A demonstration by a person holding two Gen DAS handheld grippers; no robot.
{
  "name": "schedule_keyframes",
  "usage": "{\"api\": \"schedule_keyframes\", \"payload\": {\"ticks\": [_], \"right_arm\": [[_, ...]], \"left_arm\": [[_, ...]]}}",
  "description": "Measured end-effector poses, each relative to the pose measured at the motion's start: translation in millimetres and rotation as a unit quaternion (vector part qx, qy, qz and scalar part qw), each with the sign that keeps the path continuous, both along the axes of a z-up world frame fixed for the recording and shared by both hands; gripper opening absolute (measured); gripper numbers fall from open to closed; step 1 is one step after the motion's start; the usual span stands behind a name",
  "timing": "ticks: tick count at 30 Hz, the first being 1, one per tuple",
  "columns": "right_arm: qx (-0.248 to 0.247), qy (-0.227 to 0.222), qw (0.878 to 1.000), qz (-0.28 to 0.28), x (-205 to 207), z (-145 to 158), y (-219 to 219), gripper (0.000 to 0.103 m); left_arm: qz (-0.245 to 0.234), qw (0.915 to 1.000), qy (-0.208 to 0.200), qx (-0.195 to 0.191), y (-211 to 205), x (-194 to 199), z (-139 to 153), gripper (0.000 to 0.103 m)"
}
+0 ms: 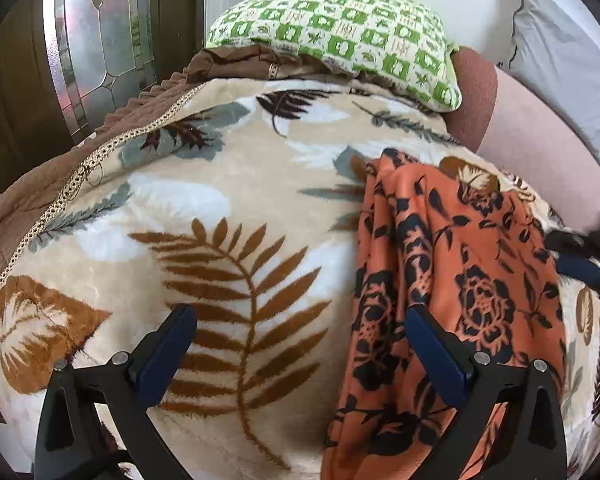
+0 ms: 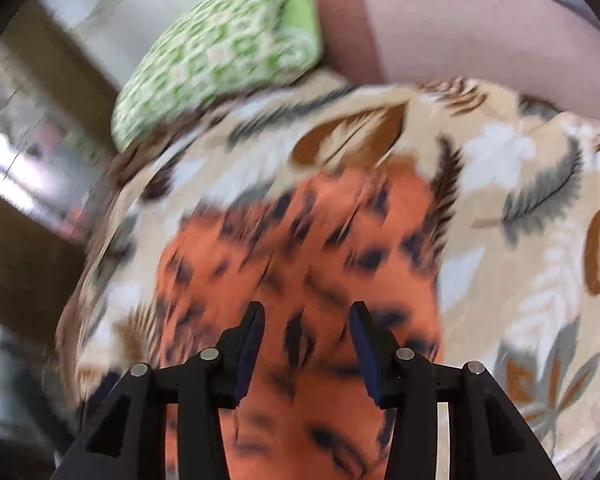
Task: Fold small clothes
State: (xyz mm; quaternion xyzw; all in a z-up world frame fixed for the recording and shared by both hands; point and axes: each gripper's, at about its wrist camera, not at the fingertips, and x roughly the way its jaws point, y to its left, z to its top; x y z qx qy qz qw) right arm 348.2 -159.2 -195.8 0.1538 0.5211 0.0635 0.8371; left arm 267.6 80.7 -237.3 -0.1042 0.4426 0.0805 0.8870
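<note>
An orange garment with a black flower print (image 1: 452, 280) lies in a long bunched strip on the leaf-patterned blanket (image 1: 220, 208). My left gripper (image 1: 300, 320) is wide open and empty, just above the blanket, with its right finger over the garment's left edge. My right gripper (image 2: 306, 320) is open above the same garment (image 2: 300, 248); that view is blurred by motion. Its tip also shows at the right edge of the left wrist view (image 1: 580, 256), over the garment's right side.
A green and white checked pillow (image 1: 340, 36) lies at the head of the bed, with a brown-pink bolster (image 1: 500, 120) beside it. A brown quilt edge (image 1: 80, 160) runs down the left. A glass-panelled door (image 1: 92, 40) stands beyond the bed's left side.
</note>
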Motion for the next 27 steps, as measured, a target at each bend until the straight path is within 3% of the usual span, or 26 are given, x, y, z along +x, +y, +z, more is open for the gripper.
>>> {"api": "schedule_keyframes", "payload": {"ticks": [5,8,13,18,22,27], "right_arm": [[0.01,0.059,0.998,-0.024,44,-52,-6,0.048],[-0.028,0.051,0.998,-0.008,47,-42,13,0.05],[-0.001,0.011,0.997,0.079,39,-11,59,0.05],[-0.008,0.041,0.987,0.156,31,-25,109,0.05],[0.0,0.04,0.989,0.144,30,-43,111,0.055],[0.023,0.026,0.99,0.138,20,-24,98,0.054]], "left_arm": [[-0.013,0.9994,0.024,0.021,-8,9,-10,0.103],[-0.012,0.9995,0.024,0.018,-6,9,-10,0.103],[-0.014,0.9993,0.022,0.027,-8,7,-10,0.103],[-0.014,0.9991,0.021,0.033,-9,5,-10,0.103],[-0.014,0.999,0.024,0.036,-8,6,-11,0.103],[-0.01,0.999,0.023,0.037,-7,7,-11,0.103]]}}
